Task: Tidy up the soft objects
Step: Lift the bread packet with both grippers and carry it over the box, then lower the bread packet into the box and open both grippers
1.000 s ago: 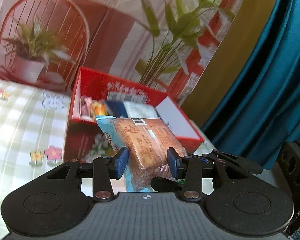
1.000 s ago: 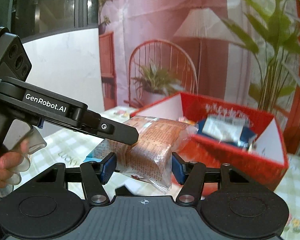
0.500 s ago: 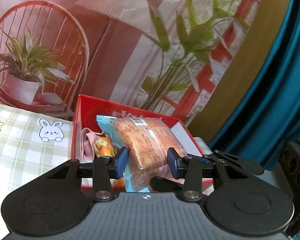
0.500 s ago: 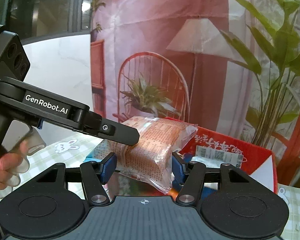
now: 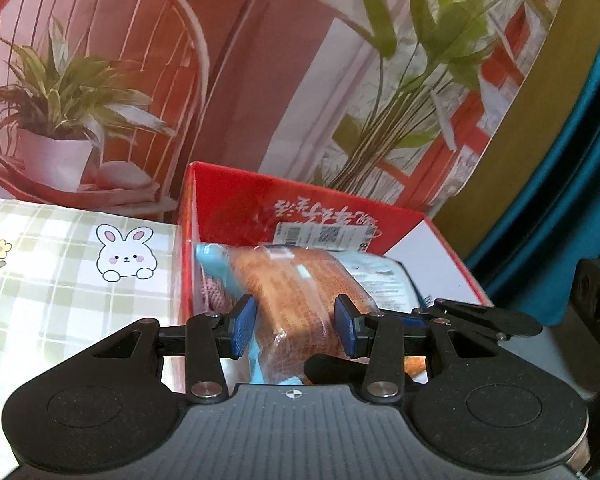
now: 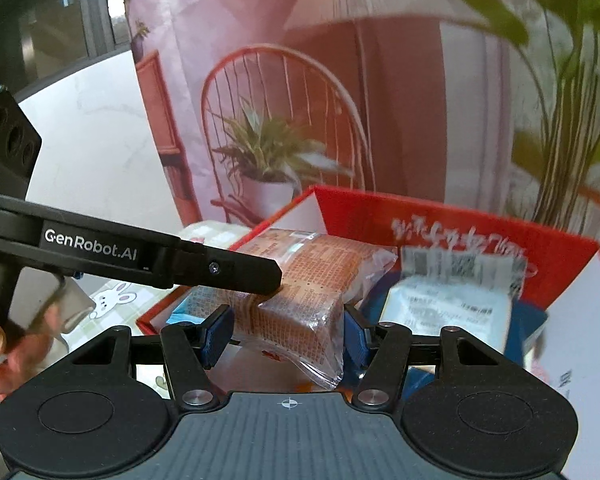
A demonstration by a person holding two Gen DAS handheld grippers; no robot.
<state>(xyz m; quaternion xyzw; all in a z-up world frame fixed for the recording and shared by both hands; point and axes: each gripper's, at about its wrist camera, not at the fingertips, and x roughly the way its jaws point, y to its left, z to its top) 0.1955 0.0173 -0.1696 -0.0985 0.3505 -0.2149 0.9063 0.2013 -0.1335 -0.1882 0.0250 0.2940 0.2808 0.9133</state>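
A green-checked cloth covers the table point(image 5: 60, 292). On it stands an open red cardboard box point(image 5: 236, 204), already holding packets. Above its opening, a soft orange-printed clear-plastic bread packet point(image 6: 300, 280) hangs gripped by both left gripper point(image 5: 296, 326) and right gripper point(image 6: 284, 334) jaws. Placing step: next, lower it in, then release.

Red open cardboard box point(image 5: 236, 204): near wall hidden behind the black gripper body. Orange-printed clear plastic food packet point(image 6: 300, 280): lower end concealed. White barcoded pouch point(image 6: 452, 300): print blurred, illegible. Hand point(image 6: 4, 352): cut by the frame edge.
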